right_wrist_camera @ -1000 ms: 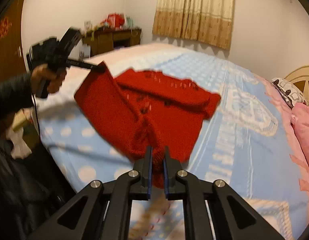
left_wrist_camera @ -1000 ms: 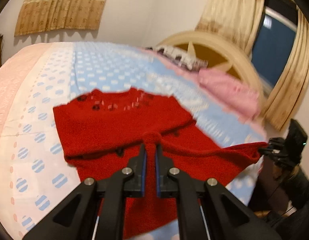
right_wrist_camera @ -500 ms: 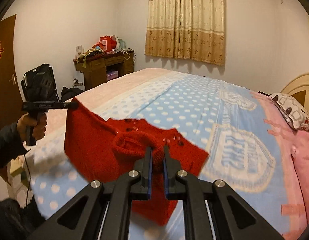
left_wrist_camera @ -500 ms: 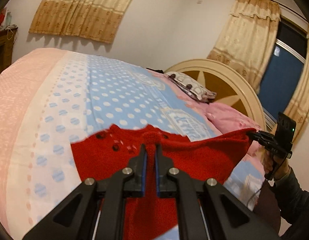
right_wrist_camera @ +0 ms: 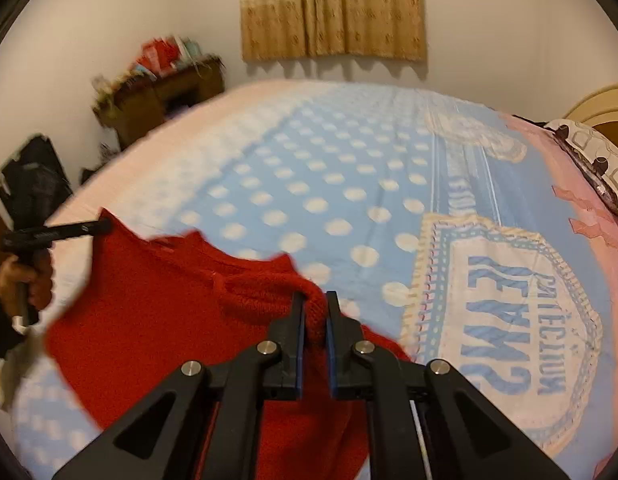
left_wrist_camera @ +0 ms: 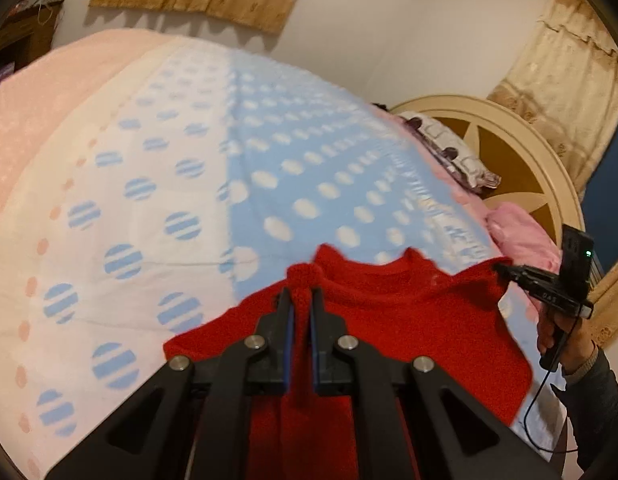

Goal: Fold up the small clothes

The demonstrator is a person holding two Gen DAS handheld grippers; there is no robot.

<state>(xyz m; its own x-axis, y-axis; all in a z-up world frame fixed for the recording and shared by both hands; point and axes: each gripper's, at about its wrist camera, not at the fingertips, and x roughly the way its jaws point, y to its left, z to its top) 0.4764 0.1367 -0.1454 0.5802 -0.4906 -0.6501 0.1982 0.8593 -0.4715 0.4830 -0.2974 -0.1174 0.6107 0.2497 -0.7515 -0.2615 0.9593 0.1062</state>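
Both claws, left (left_wrist_camera: 301, 300) and right (right_wrist_camera: 315, 312), pinch the red sweater's (left_wrist_camera: 409, 320) top edge.

1. A wide bed (right_wrist_camera: 349, 184) fills the view, under a pale blue bedspread with white dots, pink along its edges.
2. White plaster walls (right_wrist_camera: 509, 20) behind, with short tan patterned curtains (right_wrist_camera: 333, 8) hanging high.
3. A dark wooden desk (right_wrist_camera: 161, 96), cluttered on top, stands in the corner.
4. A cream round headboard with brown panels (left_wrist_camera: 509, 148) backs a patterned pillow (left_wrist_camera: 449, 152).
5. Dark window glass (left_wrist_camera: 605, 208) shows beside a second curtain.
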